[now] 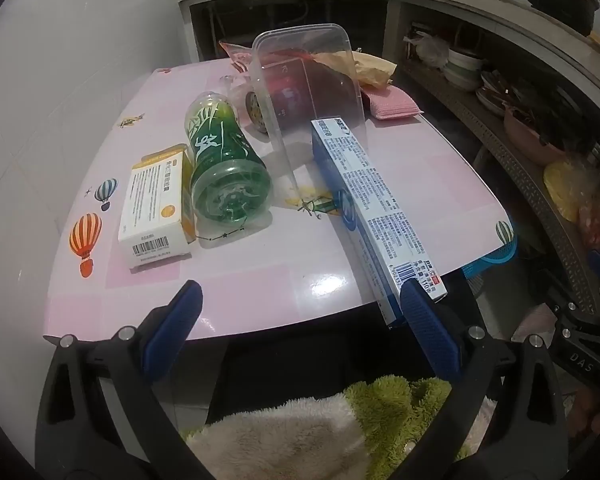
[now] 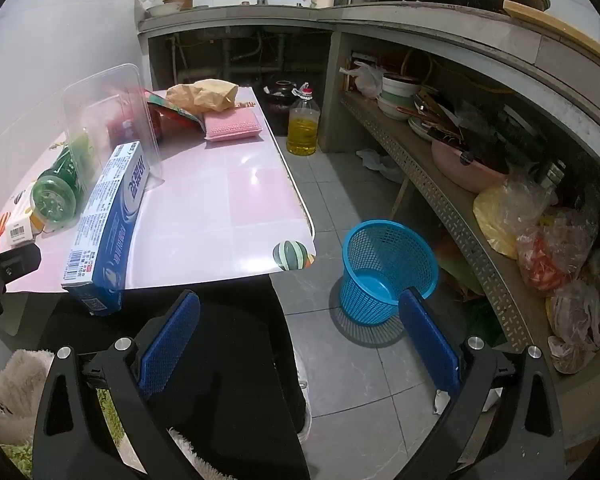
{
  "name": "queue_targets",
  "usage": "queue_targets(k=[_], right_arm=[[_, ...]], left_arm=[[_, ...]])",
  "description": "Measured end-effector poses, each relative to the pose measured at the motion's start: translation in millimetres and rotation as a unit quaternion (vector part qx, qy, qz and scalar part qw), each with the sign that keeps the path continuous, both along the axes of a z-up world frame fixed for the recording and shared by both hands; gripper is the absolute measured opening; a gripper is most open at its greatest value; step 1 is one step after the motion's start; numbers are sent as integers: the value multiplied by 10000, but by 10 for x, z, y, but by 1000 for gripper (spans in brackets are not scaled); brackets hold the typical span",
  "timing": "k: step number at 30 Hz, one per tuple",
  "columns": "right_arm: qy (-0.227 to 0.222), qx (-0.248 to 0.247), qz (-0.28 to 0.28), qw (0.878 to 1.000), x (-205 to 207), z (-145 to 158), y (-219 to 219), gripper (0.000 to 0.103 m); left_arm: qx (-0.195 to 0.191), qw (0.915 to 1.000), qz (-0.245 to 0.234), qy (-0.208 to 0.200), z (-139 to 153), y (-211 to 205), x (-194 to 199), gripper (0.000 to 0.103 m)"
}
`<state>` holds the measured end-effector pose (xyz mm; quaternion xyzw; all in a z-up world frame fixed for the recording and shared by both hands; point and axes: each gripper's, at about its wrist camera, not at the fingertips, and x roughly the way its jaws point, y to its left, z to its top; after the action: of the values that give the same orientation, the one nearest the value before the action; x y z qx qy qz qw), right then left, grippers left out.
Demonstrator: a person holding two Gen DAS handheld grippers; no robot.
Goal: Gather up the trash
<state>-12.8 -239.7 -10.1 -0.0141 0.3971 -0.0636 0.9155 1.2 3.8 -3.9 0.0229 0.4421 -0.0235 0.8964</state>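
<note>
We take the blue toothpaste box (image 1: 374, 204) as our landmark: it lies on the pink counter (image 1: 260, 280) with its barcoded end jutting over the near edge. Our left hand-held gripper (image 1: 302, 316) hangs before that edge with its jaws spread wide and nothing between them; its right pad (image 1: 430, 332) sits just in front of the box's overhanging end, and we cannot tell whether they touch. Leaning upright just beside the box's far end is a clear plastic container (image 1: 308, 80). Past the container from the box, a green bottle (image 1: 224, 164) lies on its side, and beyond that a white and yellow carton (image 1: 156, 204). Behind the box's far end rest a pink sponge (image 1: 392, 104) and a crumpled brown paper bag (image 2: 202, 94). Our right hand-held gripper (image 2: 300, 330) is likewise wide open and empty, pointing down at the tiled floor. The blue mesh basket (image 2: 388, 268) stands on that floor, well apart from the box, off the counter's corner.
</note>
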Motion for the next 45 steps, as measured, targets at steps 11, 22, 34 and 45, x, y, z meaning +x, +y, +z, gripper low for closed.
queue_targets(k=[11,22,34,45], right_arm=[[-1,-8,1,10000,25,-3,9,97],[1,-6,2,10000,19,1,7,97],[-6,5,3,10000,25,1,9,97],[-4,18,0,10000,21,3,6,97]], left_arm=[[-16,10000,3,-4,-20,8,-4,96],[-21,10000,5,3,-16,8,-1,96],[-26,10000,11,10,-24,21,-1,96],[-34,10000,6,22,-27,42,0,96]])
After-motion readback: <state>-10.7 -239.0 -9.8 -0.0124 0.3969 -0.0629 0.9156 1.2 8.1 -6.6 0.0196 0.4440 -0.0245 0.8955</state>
